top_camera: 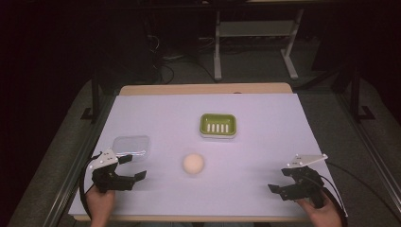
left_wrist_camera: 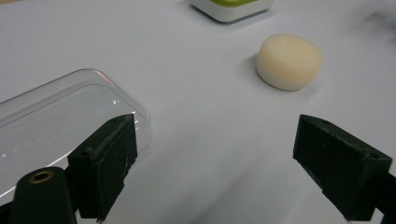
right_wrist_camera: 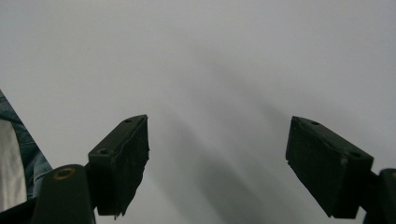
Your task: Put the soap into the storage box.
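A round cream soap bar [top_camera: 193, 163] [left_wrist_camera: 289, 61] lies on the white table sheet [top_camera: 265, 142], in front of a green and white soap dish [top_camera: 218, 125] [left_wrist_camera: 232, 7]. A clear plastic lid [top_camera: 131, 145] [left_wrist_camera: 56, 116] rests at the left. My left gripper [top_camera: 133, 167] [left_wrist_camera: 212, 161] stands open low over the sheet, just in front of the lid, with the soap ahead of it to its right. My right gripper [top_camera: 275, 180] [right_wrist_camera: 217, 163] is open at the front right over bare sheet, nothing between its jaws.
The sheet covers a wooden table [top_camera: 203, 88] with metal rails along both sides. Beyond the far edge stand white desk legs [top_camera: 217, 47] and cables on a dark floor. A patch of blue denim [right_wrist_camera: 25, 144] shows past the sheet's edge.
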Demonstrator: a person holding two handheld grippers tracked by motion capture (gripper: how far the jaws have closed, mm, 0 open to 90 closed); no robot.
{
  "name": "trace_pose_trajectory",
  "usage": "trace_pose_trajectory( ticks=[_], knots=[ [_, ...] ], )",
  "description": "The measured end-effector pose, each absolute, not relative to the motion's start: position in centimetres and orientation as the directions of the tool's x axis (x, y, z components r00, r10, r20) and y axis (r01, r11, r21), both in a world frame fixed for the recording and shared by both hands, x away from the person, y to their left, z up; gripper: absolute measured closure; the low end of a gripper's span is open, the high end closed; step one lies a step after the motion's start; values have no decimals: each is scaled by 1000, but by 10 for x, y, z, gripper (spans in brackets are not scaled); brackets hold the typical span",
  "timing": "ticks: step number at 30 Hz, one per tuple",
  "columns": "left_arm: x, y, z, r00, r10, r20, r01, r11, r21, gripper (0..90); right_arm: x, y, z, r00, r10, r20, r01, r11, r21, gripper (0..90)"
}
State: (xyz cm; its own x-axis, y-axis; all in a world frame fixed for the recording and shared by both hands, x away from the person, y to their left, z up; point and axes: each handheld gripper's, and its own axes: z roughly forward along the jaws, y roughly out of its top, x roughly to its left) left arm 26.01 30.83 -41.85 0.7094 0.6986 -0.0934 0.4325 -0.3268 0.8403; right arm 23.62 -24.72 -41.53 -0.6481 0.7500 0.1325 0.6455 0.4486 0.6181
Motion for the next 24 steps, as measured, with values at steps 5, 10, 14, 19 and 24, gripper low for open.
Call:
trace_pose_trajectory(
  ticks=[5, 10, 14, 19, 24],
  knots=[
    [259, 306, -419, 715, 692, -95, 434, -334, 837, 129, 240, -235, -411, -678, 728, 103, 618, 488, 616, 201],
    [258, 306, -419, 719, 688, -94, 428, -333, 840, 129, 247, -227, -406, -693, 714, 100, 611, 507, 608, 201],
    [259, 306, -419, 714, 694, -93, 432, -333, 838, 129, 253, -218, -400, -708, 700, 95, 604, 529, 596, 201],
    [258, 307, -419, 714, 694, -89, 424, -328, 844, 128, 262, -203, -393, -732, 676, 84, 584, 559, 589, 192],
    [258, 307, -419, 714, 695, -88, 424, -329, 844, 129, 271, -187, -387, -761, 645, 73, 556, 590, 585, 194]
  ],
)
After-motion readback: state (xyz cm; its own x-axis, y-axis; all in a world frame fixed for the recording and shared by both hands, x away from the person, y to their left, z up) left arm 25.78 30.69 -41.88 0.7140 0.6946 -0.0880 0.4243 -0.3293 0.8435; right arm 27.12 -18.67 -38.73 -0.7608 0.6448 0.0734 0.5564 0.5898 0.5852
